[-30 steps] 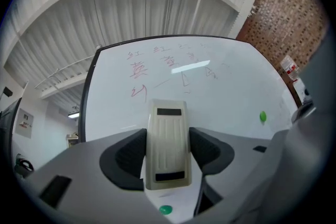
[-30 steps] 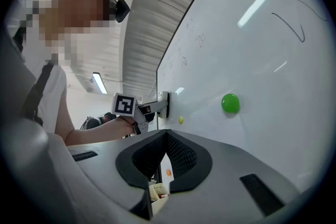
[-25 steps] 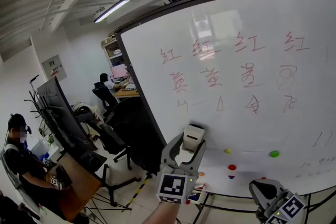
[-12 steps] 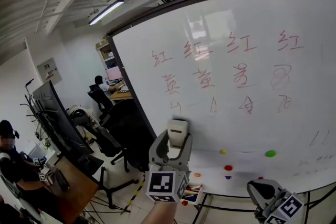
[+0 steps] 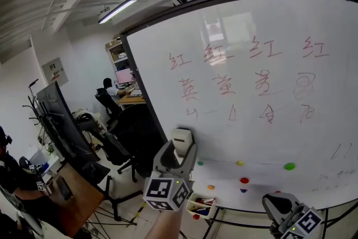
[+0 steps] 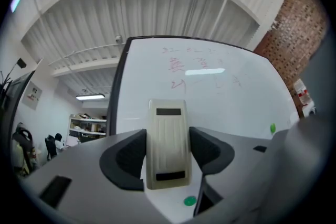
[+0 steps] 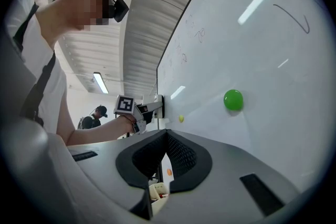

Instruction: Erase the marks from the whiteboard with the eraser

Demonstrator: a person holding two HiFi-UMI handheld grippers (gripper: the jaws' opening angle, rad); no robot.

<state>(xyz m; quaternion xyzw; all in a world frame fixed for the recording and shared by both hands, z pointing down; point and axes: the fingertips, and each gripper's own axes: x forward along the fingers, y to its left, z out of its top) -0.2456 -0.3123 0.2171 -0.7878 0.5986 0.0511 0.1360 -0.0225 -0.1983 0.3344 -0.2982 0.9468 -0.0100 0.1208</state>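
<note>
- At the lower left part of the whiteboard (image 5: 279, 126), just inside its black frame, the eraser (image 6: 168, 145) is clamped between the jaws of the left gripper (image 5: 180, 149).
- Long axis: parallel to the jaws, with the free end pointing up and toward the board surface (contact with the board cannot be confirmed).
- Appearance: cream rectangular block with a ribbed face and a dark slot near each end. The jaw pads press on its two long sides.
- Right gripper (image 7: 167, 136): low at the right and well apart from the eraser. Its jaws are together at the tips with nothing between them.
- Red marks (image 5: 246, 73): three rows of characters, all above the eraser and to its right.
- Nearby on the board: a green magnet (image 5: 289, 165), a yellow magnet (image 5: 240, 163) and a red magnet (image 5: 244, 180), all to the right of the eraser.
- Below the board: a small tray of markers (image 5: 201, 205).
- No object lies between the eraser and the marks.
</note>
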